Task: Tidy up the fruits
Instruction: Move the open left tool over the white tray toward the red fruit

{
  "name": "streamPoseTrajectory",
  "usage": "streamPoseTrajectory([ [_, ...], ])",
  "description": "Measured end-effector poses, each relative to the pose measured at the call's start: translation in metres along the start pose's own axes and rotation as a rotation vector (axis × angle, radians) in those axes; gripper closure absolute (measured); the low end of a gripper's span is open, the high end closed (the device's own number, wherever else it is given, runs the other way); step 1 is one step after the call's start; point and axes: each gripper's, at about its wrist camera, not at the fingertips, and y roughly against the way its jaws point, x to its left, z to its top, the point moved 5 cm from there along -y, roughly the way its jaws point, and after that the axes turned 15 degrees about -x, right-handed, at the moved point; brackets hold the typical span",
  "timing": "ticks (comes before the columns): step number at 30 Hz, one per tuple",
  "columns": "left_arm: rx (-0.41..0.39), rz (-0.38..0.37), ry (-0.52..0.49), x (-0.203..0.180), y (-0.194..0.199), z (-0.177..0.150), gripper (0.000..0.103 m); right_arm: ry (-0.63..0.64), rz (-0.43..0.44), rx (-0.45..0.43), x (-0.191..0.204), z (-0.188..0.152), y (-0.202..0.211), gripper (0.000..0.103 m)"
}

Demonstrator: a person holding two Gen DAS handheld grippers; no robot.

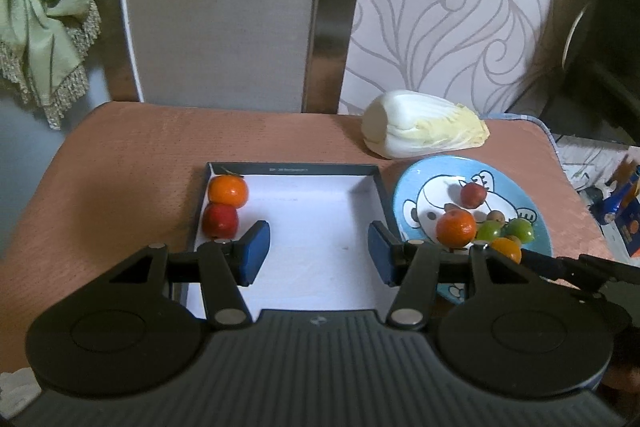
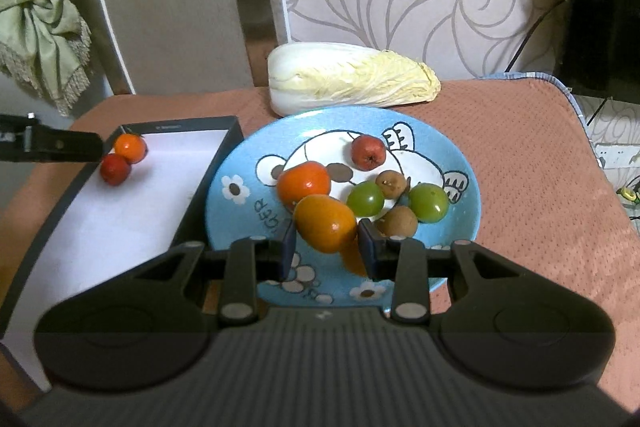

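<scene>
Right claw (image 2: pixel 326 247) pinching orange tangerine (image 2: pixel 326 223) over near edge of blue plate (image 2: pixel 460 155). Second tangerine (image 2: pixel 304 185), two green fruits (image 2: pixel 365 199), two brown ones, red fruit (image 2: pixel 368 151) on plate. Left claw (image 1: pixel 318 253) spread wide over box (image 1: pixel 316 247), just left of plate; tangerine (image 1: pixel 228 190) and red fruit (image 1: pixel 220 219) in box's far-left corner. Cabbage (image 2: pixel 352 79) behind plate.

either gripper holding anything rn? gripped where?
Right gripper grips an orange fruit by its sides, over the blue plate. Left gripper is open and empty, over the box.
</scene>
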Motion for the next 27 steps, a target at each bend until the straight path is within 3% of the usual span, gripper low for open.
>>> streamPoseTrajectory([
  [10, 0.023, 0.029, 0.017, 0.006, 0.000, -0.009, 0.043, 0.050, -0.049, -0.054, -0.003, 0.011, -0.007, 0.066],
  [11, 0.025, 0.032, 0.020, 0.007, -0.001, -0.011, 0.043, 0.057, -0.048, -0.069, -0.001, 0.013, -0.005, 0.058],
  [13, 0.029, 0.037, 0.029, 0.009, -0.002, -0.012, 0.043, 0.069, -0.036, -0.102, 0.004, 0.019, -0.002, 0.054],
  [21, 0.050, 0.071, 0.046, 0.024, 0.002, -0.029, 0.043, 0.069, 0.231, -0.113, 0.054, 0.042, -0.016, 0.056],
  [27, 0.058, 0.091, 0.058, 0.038, 0.012, -0.040, 0.043, 0.115, 0.388, -0.047, 0.104, 0.042, -0.052, 0.064],
])
